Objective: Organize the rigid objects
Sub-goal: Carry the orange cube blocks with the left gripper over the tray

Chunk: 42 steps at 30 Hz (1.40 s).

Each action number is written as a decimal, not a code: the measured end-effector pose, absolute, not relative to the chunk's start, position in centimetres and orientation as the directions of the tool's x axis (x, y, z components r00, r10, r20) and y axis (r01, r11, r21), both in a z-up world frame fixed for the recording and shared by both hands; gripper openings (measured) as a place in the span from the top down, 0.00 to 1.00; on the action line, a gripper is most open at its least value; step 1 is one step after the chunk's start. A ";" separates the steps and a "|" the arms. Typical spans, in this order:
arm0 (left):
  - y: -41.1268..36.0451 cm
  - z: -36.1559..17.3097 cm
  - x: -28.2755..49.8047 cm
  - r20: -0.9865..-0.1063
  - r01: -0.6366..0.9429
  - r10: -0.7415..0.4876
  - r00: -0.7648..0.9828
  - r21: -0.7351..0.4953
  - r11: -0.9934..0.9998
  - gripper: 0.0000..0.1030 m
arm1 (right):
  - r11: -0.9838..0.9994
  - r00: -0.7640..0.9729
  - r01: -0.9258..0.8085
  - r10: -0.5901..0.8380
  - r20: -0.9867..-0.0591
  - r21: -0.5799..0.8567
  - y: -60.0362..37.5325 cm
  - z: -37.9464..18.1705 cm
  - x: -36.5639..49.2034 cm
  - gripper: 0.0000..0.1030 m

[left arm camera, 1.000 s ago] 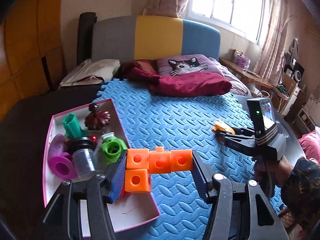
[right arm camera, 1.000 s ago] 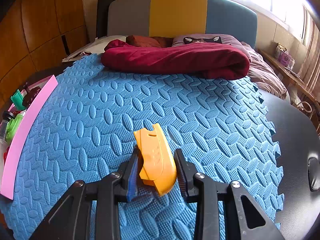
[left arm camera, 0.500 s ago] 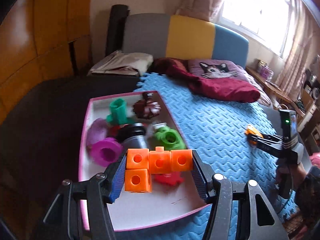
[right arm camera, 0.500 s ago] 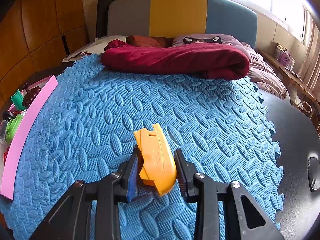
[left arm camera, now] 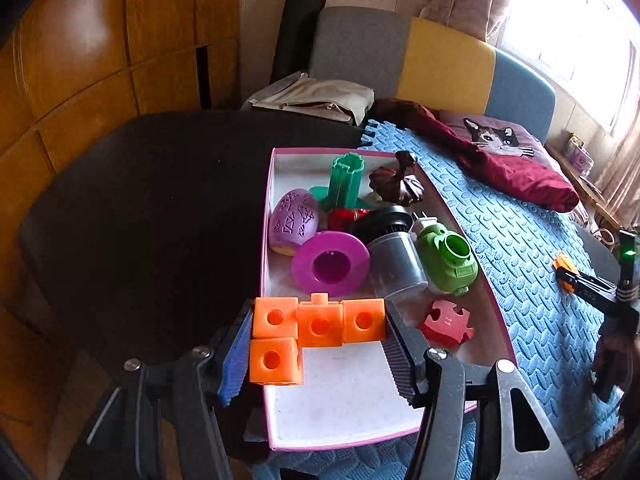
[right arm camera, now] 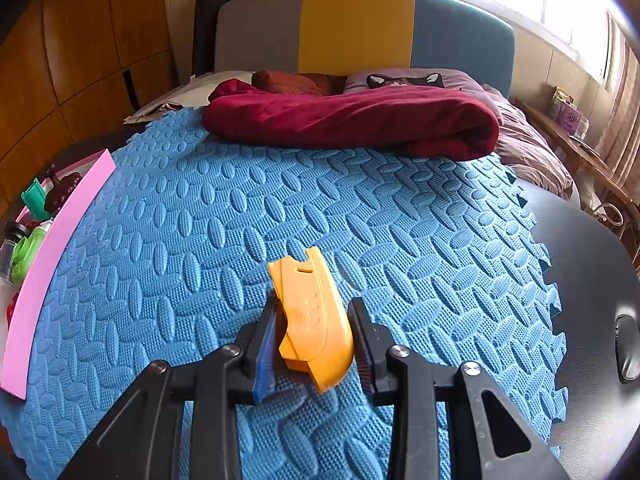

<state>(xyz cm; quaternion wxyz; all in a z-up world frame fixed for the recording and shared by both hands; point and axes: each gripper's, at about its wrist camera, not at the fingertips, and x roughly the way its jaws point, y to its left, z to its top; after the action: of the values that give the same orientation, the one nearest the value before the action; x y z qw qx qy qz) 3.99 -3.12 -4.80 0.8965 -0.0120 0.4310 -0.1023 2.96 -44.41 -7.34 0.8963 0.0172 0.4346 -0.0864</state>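
My left gripper is shut on an orange block cluster, an L of linked cubes, and holds it above the near left part of the pink-rimmed white tray. Farther back the tray holds a purple ring, a purple egg, a green peg, a green plug toy, a dark jar, a brown flower piece and a red puzzle piece. My right gripper is shut on a yellow curved plastic piece just over the blue foam mat.
The tray's pink wall runs along the mat's left edge. A folded dark red blanket and a cat pillow lie at the mat's far end. Black tabletop lies left of the tray and also right of the mat.
My left gripper carried the orange blocks leftward from the tray's right edge to over its near left part and rolled somewhat. The right gripper and its yellow piece stayed still.
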 end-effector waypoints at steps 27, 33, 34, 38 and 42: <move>-3.4 -5.9 4.6 -0.784 0.173 -0.174 0.595 -0.086 0.981 0.42 | 0.984 0.609 0.170 -0.141 -0.781 -0.046 -44.4 -7.4 3.0 0.67; -3.6 -5.9 5.0 -0.782 0.171 -0.160 0.602 -0.070 0.983 0.42 | 0.984 0.609 0.170 -0.142 -0.780 -0.046 -44.4 -7.4 3.0 0.67; -3.6 -5.9 5.1 -0.783 0.170 -0.159 0.601 -0.070 0.983 0.42 | 0.984 0.609 0.170 -0.142 -0.780 -0.046 -44.4 -7.4 3.0 0.68; -3.6 -6.4 5.4 -0.790 0.167 -0.152 0.594 -0.064 0.984 0.42 | 0.984 0.609 0.170 -0.142 -0.780 -0.046 -44.4 -7.4 3.0 0.67; -3.7 -6.7 5.5 -0.794 0.167 -0.150 0.589 -0.062 0.984 0.42 | 0.984 0.609 0.170 -0.142 -0.780 -0.047 -44.4 -7.4 3.0 0.67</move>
<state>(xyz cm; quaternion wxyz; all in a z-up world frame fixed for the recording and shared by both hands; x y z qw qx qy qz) 5.51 -3.69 -6.69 0.8913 0.0095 0.4446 -0.0887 2.96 -44.37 -7.38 0.8969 0.0160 0.4332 -0.0871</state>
